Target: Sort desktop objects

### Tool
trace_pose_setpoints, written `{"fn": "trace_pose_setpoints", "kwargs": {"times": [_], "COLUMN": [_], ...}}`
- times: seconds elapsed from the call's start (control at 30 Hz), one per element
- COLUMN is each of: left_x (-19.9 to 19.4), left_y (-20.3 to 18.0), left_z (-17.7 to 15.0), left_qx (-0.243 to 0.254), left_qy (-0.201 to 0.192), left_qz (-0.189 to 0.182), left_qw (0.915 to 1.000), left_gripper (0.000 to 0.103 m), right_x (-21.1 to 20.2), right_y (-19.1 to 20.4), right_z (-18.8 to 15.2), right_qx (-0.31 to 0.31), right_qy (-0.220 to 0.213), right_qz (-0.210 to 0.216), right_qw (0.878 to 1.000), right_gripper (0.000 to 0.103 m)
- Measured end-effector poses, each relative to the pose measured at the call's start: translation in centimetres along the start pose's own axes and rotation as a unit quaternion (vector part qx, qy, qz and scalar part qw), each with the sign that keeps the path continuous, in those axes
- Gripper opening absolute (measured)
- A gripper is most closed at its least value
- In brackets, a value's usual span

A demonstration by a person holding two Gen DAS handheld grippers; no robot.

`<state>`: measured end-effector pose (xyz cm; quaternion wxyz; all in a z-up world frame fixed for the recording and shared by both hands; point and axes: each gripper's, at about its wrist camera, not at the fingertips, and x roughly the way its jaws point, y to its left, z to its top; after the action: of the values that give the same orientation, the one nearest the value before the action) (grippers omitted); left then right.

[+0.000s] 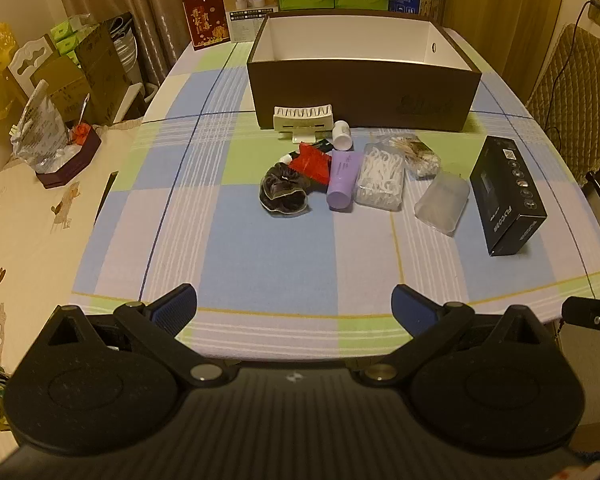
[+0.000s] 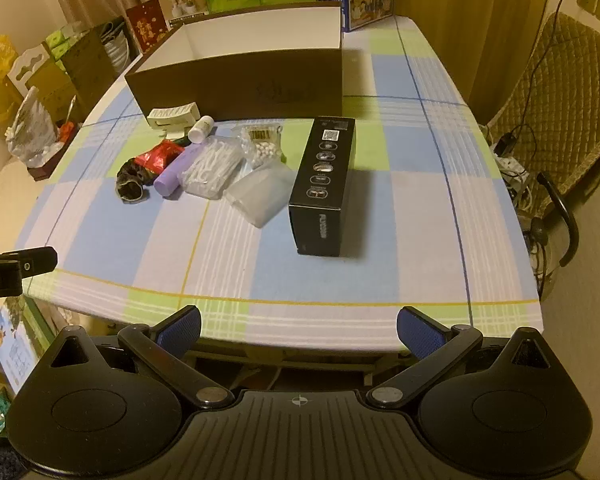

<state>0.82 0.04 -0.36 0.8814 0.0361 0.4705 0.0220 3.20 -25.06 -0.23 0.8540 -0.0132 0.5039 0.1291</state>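
Both tools hover over the near edge of the checked worktop (image 1: 260,248), nothing yet sorted: the left gripper (image 1: 294,304) and the right gripper (image 2: 298,328) each have jaws spread fully wide and empty, tilted down toward the clutter. The brown open box (image 1: 364,92), white inside and apparently empty as far as its interior shows, stands toward the far edge; the objects lie in a loose row in front of it, about mid-worktop. From the left: a dark hair scrunchie (image 1: 284,194), a red packet (image 1: 312,162), a purple tube (image 1: 342,180), a clear case of floss picks (image 1: 382,178), a bag of cotton swabs (image 1: 418,154) and a frosted plastic case (image 1: 442,202), with a cream slotted holder (image 1: 303,118) and a small white bottle (image 1: 342,134) just in front of the box wall. A black product carton (image 2: 326,184) lies apart, toward the right edge. The opening step looks best begun with that carton: it is isolated, rigid, and nearest the right gripper, so jaws set across its narrow sides should hold squarely. The touching items in the middle will likely need single, careful picks, lest neighbours get dragged along.
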Motion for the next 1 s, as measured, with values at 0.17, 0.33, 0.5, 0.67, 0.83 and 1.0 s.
{"fn": "trace_pose_setpoints", "kwargs": {"times": [0.17,0.33,0.5,0.67,0.83,1.0], "left_x": [0.14,0.25,0.35,0.39,0.47,0.61], "left_y": [-0.03,-0.05,-0.04,0.10,0.33,0.44], "left_z": [-0.13,-0.19,-0.14,-0.20,-0.14,-0.14], "left_qx": [0.001,0.001,0.001,-0.001,-0.003,-0.002], "left_qy": [0.003,0.005,0.006,0.007,0.009,0.012], "left_qz": [0.000,0.001,0.002,0.002,0.002,0.002], "left_qw": [1.0000,1.0000,1.0000,1.0000,1.0000,0.9999], "left_gripper": [0.102,0.102,0.102,0.102,0.102,0.102], "right_x": [0.07,0.18,0.31,0.53,0.61,0.78], "right_y": [-0.01,0.03,0.13,0.33,0.36,0.57], "right_z": [0.05,0.13,0.19,0.29,0.40,0.44], "right_qx": [-0.001,-0.004,-0.006,-0.008,-0.008,-0.009], "right_qy": [0.003,0.005,0.006,0.008,0.010,0.012], "right_qz": [0.001,0.002,0.003,0.004,0.004,0.004], "right_qw": [1.000,1.000,1.000,1.000,1.000,1.000], "right_gripper": [0.101,0.101,0.101,0.101,0.101,0.101]}}
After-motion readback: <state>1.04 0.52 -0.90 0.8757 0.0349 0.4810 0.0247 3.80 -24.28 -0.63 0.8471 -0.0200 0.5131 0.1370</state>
